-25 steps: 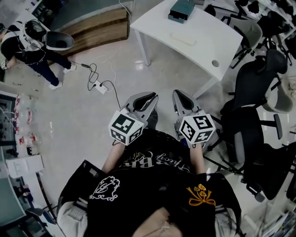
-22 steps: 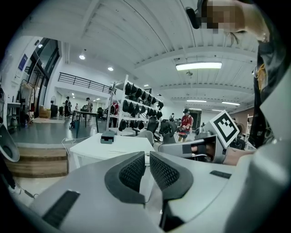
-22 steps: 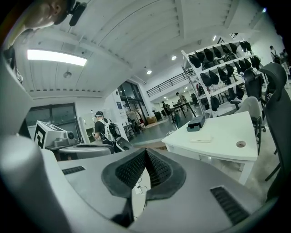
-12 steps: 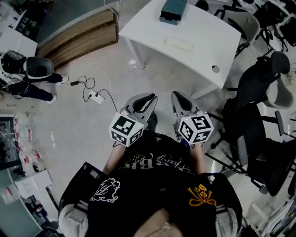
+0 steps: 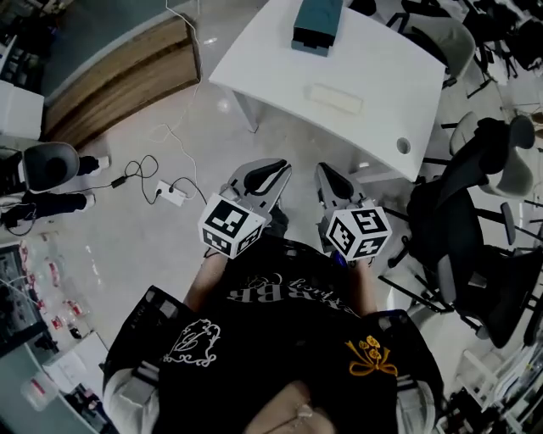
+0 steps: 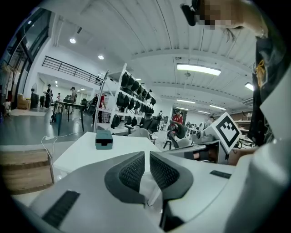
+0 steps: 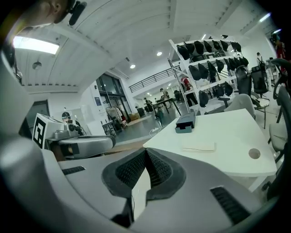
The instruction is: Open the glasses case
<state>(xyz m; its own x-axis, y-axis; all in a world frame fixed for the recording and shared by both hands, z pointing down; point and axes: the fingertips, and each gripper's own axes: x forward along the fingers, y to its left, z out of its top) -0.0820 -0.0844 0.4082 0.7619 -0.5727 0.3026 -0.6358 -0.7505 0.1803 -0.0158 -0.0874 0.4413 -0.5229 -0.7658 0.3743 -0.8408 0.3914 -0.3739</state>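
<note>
The glasses case (image 5: pixel 335 97), as far as can be told the pale flat oblong, lies closed about the middle of the white table (image 5: pixel 377 63), a little toward the near edge; what it holds does not show. A dark teal box (image 5: pixel 317 24) sits well apart from it, toward the far left corner; its front face has a dark notch, and its inside is hidden. A round hole (image 5: pixel 403 146) is set in the tabletop by the near right corner.

Both grippers hang over the floor, short of the table's near edge, side by side before the person's black shirt (image 5: pixel 280 339). The left gripper (image 6: pixel 147 155) has its pads a narrow slit apart with nothing between them; the right gripper (image 7: pixel 146 151) has its jaws together, tips touching, empty.

Black office chairs (image 5: pixel 458 225) crowd the table's right edge; a power strip (image 5: pixel 172 194) with its cable lies on the floor to the left, a wooden platform (image 5: pixel 119 76) beyond it.
</note>
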